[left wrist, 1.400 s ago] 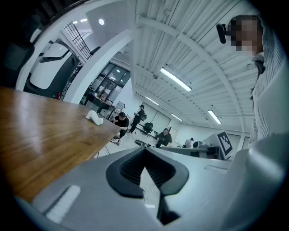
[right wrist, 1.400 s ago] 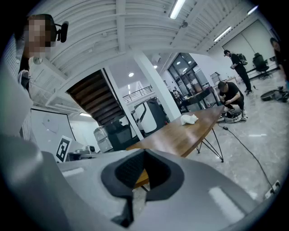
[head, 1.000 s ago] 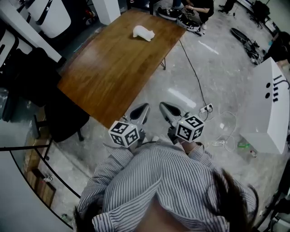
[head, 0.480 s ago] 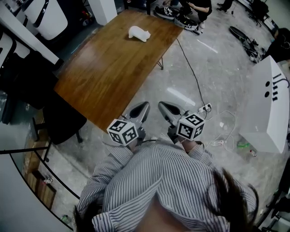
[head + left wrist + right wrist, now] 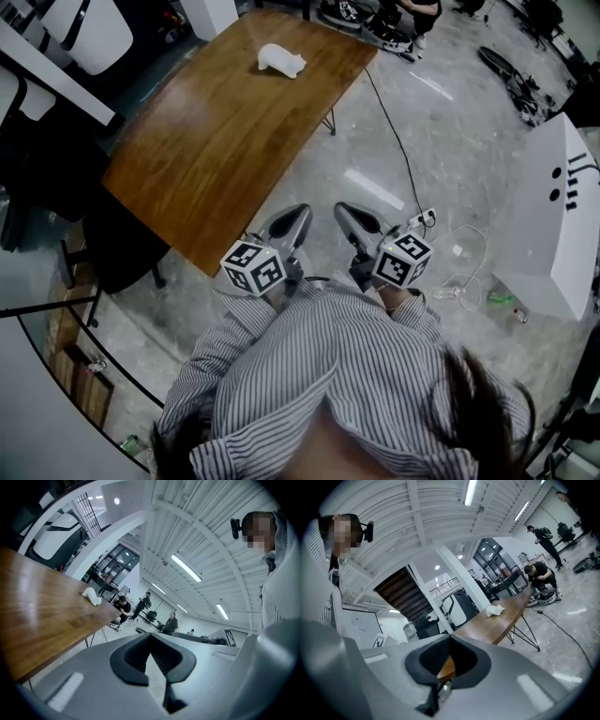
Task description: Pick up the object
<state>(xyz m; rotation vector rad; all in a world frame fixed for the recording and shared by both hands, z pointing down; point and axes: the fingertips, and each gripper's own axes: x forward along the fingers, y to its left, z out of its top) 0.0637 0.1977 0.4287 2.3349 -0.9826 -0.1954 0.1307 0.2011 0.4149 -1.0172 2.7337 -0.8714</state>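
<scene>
Both grippers have come a little closer to the near end of the brown wooden surface [image 5: 206, 150], and the person in the striped shirt has come along with them. At the far end of that surface, at about 12 o'clock from the grippers, lies the small white toy animal [image 5: 281, 60], well apart from both. So this looks like the walk-up step; nothing is picked up yet.

The left gripper [image 5: 298, 214] is held out level in front of the body and points toward 1 o'clock. Its jaws are closed together with nothing in them. The right gripper [image 5: 345, 212], just beside it at 3 o'clock, points toward 10 o'clock, and its jaws are closed and empty too.

Next, I think, one gripper must reach far over the surface, open its jaws and close them around the toy.
</scene>
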